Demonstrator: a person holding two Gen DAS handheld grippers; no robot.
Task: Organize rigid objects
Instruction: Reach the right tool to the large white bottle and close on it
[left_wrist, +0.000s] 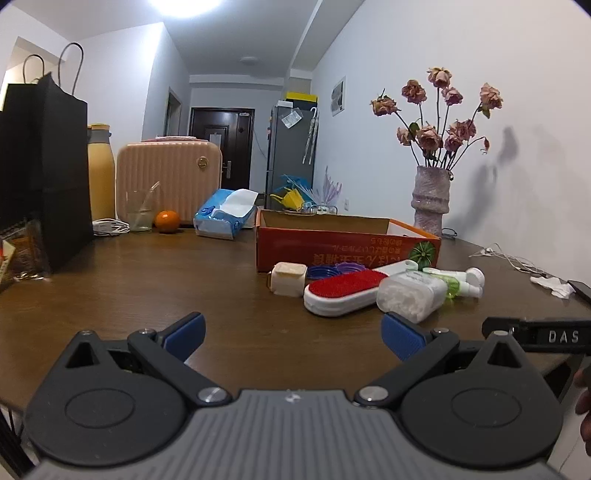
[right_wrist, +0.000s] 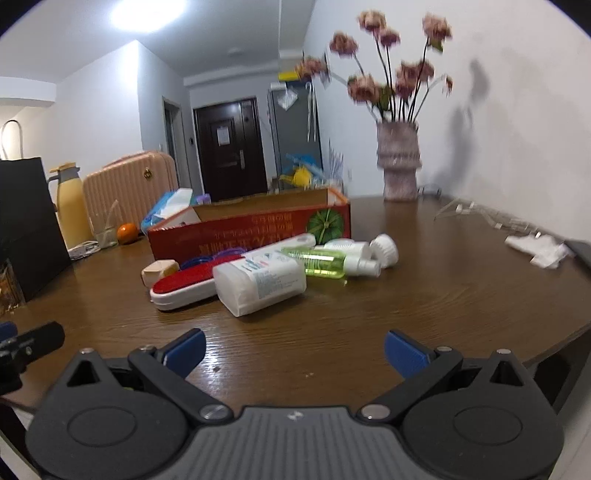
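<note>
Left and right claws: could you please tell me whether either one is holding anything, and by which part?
Nothing is held. The left claw and the right claw are both open above the wooden table, short of the clutter.

We see a brown wood-grain surface (left_wrist: 184, 280). On it an orange box (left_wrist: 347, 245) stands, with a beige block (left_wrist: 288, 278), red brush (left_wrist: 341, 291), white bottle (left_wrist: 410, 295) and green bottle (right_wrist: 325, 263) lying just before it. Farther back sit a vase (left_wrist: 430, 201), tissues (left_wrist: 225, 214), an orange (left_wrist: 167, 220), a glass (left_wrist: 139, 210), a flask (left_wrist: 99, 173), a suitcase (left_wrist: 170, 177) and a black bag (left_wrist: 44, 173).
</note>
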